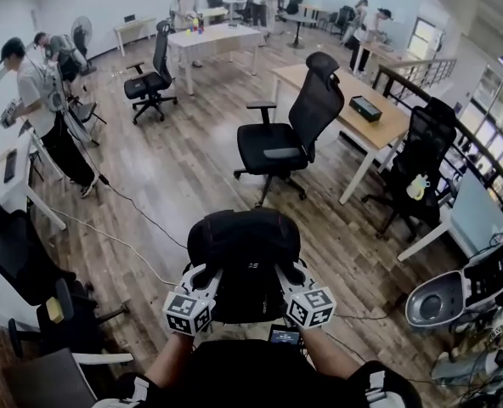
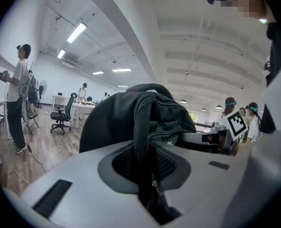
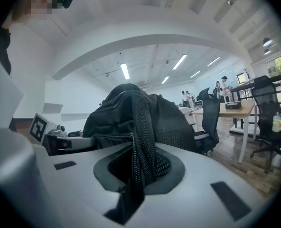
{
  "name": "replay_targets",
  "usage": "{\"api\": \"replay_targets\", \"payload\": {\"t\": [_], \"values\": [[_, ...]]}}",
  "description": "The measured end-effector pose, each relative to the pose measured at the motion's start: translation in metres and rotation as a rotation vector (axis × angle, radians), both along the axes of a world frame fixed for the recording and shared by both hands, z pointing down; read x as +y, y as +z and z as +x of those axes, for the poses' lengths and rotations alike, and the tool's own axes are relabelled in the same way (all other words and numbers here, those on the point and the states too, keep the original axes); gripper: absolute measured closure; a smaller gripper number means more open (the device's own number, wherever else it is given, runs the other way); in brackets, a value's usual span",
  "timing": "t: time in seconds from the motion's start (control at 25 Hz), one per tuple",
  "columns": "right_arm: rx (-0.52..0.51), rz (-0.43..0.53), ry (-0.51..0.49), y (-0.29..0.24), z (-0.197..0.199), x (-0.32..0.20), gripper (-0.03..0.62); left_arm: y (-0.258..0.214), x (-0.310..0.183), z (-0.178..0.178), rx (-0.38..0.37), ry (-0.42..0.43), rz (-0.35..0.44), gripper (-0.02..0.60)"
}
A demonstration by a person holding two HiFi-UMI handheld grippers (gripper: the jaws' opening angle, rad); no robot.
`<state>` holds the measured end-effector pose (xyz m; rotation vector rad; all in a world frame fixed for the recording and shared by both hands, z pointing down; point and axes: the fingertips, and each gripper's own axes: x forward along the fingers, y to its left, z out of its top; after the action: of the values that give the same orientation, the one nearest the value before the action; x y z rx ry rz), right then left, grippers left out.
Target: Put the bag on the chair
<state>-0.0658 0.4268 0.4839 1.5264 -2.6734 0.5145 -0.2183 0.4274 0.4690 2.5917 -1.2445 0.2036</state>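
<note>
Holding a black bag (image 1: 245, 257) up in front of the body, a person pinches it from both sides: the left hand-held gripper (image 2: 147, 175) is clenched on a fold of fabric by the zip, and the right hand-held gripper (image 3: 133, 172) is clenched on a strip of mesh and zip edge. The bag hangs clear of the wooden floor (image 1: 183, 177), well short of the nearest black office chair (image 1: 284, 138), which stands ahead with its seat bare. The likeliest failure is a slip, since each pair of jaws holds only a thin gather of soft cloth, and a swing could pull the weight free on one side and tip the load. The chair appears to sit on a wheeled base, so a bag pushed against it rather than lowered onto it could roll it away. Its armrests narrow the opening to the seat and could catch a strap. A light wooden bench (image 1: 379, 117) stands just behind the chair, carrying a dark box (image 1: 366, 108). A cable (image 1: 120, 240) trails across the floor to the left, off the direct path. Other people work at benches well apart from the route.
</note>
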Motion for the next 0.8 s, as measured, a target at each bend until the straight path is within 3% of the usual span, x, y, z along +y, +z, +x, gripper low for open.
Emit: {"api": "replay_targets", "payload": {"t": [0.52, 0.8], "values": [[0.040, 0.042, 0.064, -0.023, -0.037, -0.143, 0.549, -0.024, -0.157, -0.037, 0.041, 0.092, 0.066, 0.531], [0.008, 0.028, 0.091, -0.020, -0.026, -0.210, 0.549, -0.028, -0.227, -0.025, 0.022, 0.130, 0.076, 0.531]]}}
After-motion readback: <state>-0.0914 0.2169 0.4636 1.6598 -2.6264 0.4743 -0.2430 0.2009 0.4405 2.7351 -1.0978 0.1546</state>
